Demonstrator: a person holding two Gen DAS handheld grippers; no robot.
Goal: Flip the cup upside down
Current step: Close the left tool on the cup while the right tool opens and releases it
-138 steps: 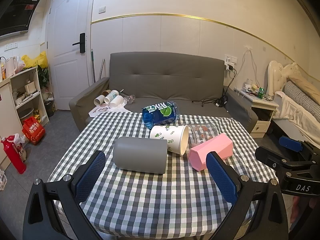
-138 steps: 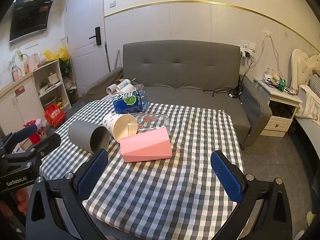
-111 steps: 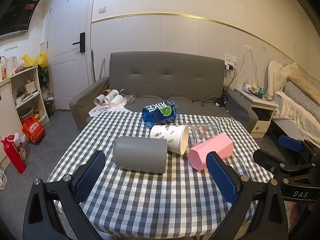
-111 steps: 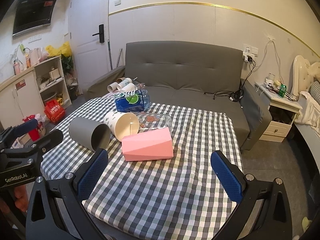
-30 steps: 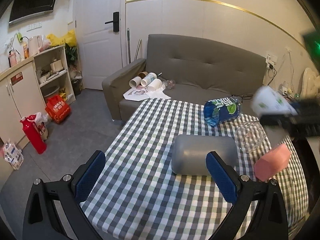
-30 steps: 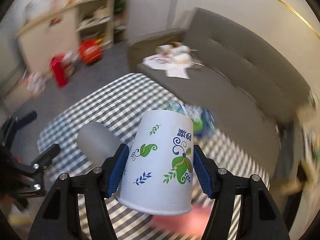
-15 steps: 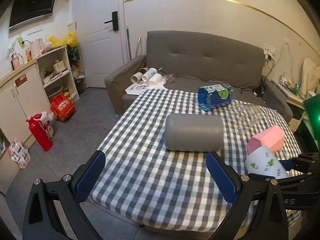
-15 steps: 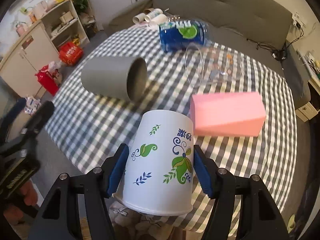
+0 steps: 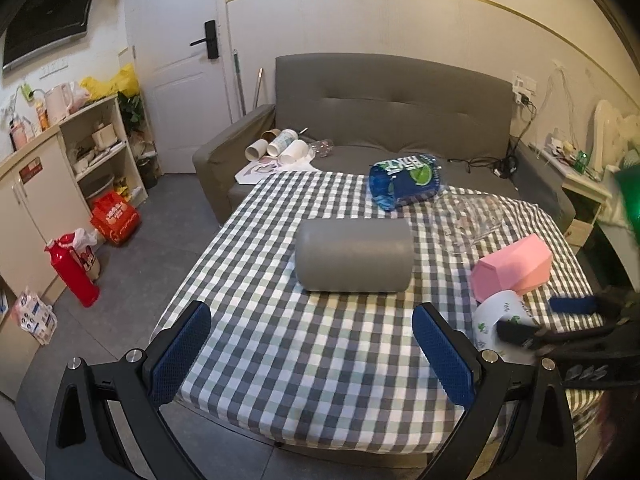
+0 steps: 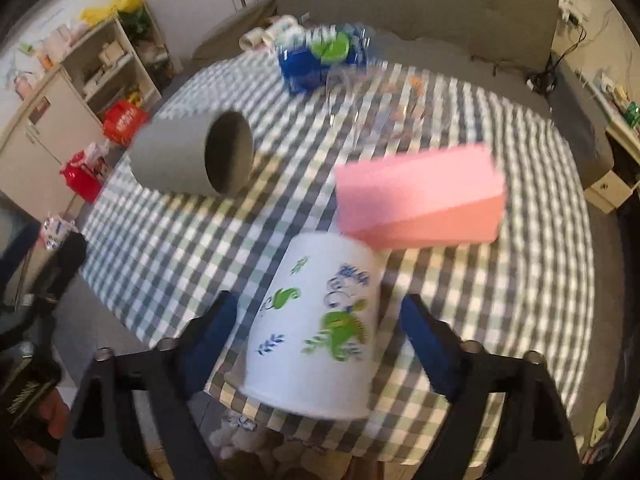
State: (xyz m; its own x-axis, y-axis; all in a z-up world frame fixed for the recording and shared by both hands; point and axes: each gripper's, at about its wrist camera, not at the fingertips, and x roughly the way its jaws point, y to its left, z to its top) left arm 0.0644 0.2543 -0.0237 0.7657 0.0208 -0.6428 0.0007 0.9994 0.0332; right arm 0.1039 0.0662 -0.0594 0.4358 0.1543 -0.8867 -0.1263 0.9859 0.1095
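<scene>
Covering the surface (image 9: 280, 344) is a checked cloth, a grey sofa (image 9: 384, 108) behind. The right gripper (image 10: 316, 340), jaws spread, is flanking the paper cup (image 10: 316, 336). The left gripper (image 9: 312, 356), jaws spread, is facing a grey cylinder (image 9: 354, 256).

Cup (image 10: 316, 336) before box (image 10: 418, 200), on table (image 9: 320, 356)

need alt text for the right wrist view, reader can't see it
A white paper cup with green and blue leaf prints stands between the spread blue fingers of the right gripper, near the front edge of a checked table. Behind it lie a pink box, a grey cup on its side and a blue bottle; the picture is motion-blurred.
</scene>
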